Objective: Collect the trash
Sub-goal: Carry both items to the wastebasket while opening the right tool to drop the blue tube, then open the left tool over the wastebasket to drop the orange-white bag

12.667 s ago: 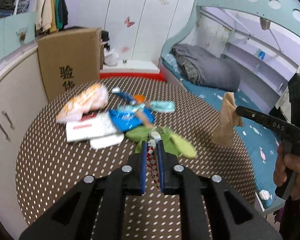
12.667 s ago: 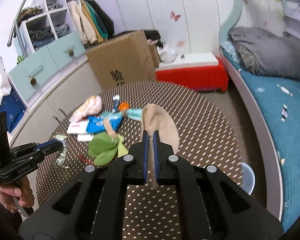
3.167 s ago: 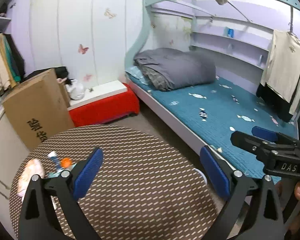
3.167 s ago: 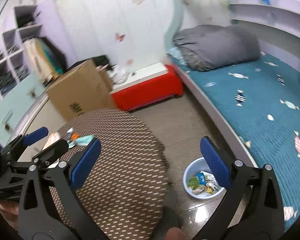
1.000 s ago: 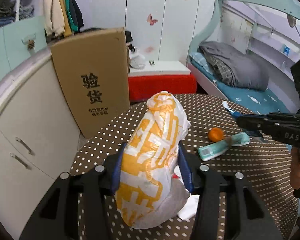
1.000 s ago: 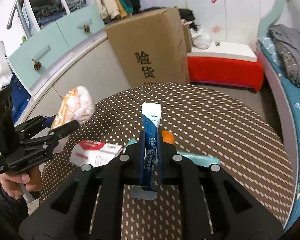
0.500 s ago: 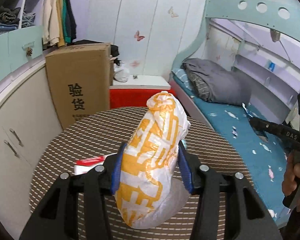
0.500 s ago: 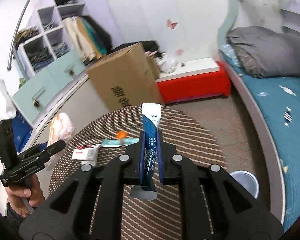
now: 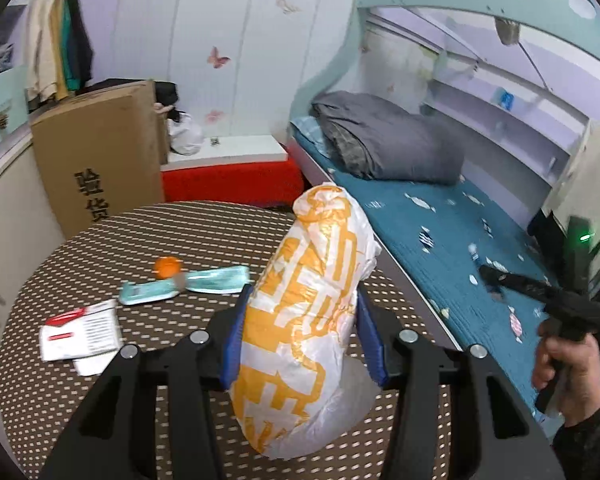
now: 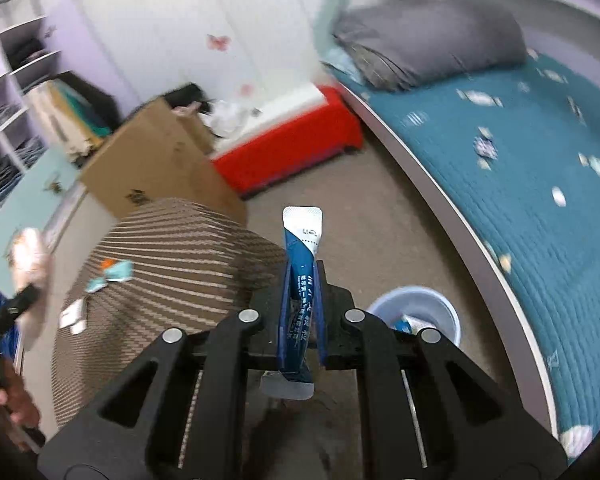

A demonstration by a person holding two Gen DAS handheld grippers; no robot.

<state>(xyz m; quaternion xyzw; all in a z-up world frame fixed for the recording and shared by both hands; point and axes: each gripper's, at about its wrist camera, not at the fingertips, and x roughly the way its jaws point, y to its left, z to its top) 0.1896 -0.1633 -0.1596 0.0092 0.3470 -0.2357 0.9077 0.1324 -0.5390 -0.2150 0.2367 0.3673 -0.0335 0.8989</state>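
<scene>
While the right hand-held gripper [image 10: 300,312] pinches the blue sachet [image 10: 300,280] and the left hand-held gripper [image 9: 302,320] squeezes the orange-white bag [image 9: 304,320], a too early release may miss the blue bin [image 10: 440,312]

Home bedroom: bunk bed [image 9: 440,216], folded quilt [image 9: 384,140], hanging clothes [image 9: 56,60].

The left wrist view sits close over the counter [image 9: 100,240], facing the bed [image 9: 440,216]; the right wrist view looks down past the counter's edge onto the floor [image 10: 372,208]; both share the cardboard box [image 9: 100,148], red bench [image 10: 284,148] and bed.
</scene>
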